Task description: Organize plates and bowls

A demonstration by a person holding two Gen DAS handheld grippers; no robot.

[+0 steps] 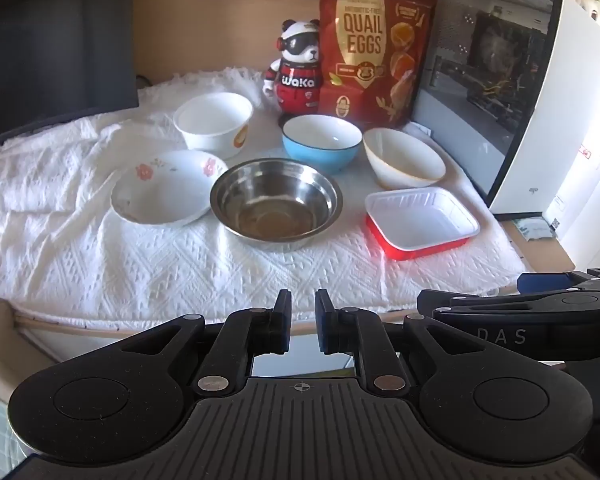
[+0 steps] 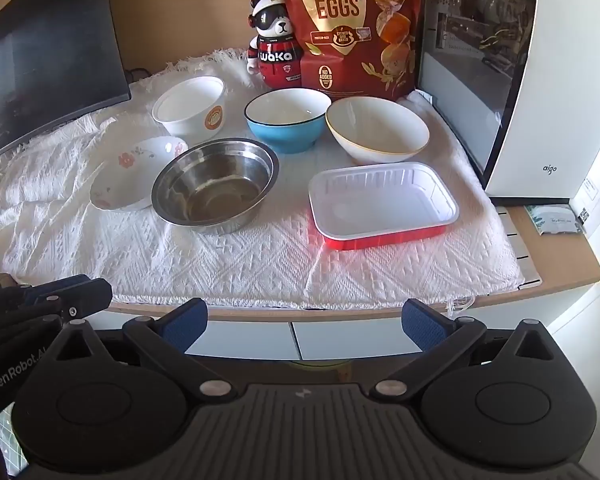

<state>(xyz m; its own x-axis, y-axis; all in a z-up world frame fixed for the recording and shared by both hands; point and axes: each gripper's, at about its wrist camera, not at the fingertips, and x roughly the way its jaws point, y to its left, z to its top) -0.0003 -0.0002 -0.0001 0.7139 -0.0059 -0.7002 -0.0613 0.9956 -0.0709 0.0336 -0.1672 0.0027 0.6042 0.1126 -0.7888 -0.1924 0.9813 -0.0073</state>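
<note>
Several dishes sit on a white cloth (image 1: 100, 264). A steel bowl (image 1: 276, 204) (image 2: 216, 184) is in the middle. A floral bowl (image 1: 168, 192) (image 2: 134, 174) leans against its left. Behind stand a white bowl (image 1: 214, 124) (image 2: 190, 108), a blue bowl (image 1: 322, 142) (image 2: 288, 118) and a tilted gold-rimmed white bowl (image 1: 404, 158) (image 2: 376, 128). A red tray with white inside (image 1: 420, 220) (image 2: 382, 204) is at the right. My left gripper (image 1: 303, 320) is nearly shut and empty, before the table's edge. My right gripper (image 2: 304, 322) is open and empty, also short of the edge.
A panda figure (image 1: 298, 68) and a red quail-egg bag (image 1: 374, 48) stand at the back. A white PC case with a glass side (image 1: 500, 92) blocks the right. A dark monitor (image 1: 56, 40) stands at the left. The right gripper (image 1: 540, 316) shows beside my left one.
</note>
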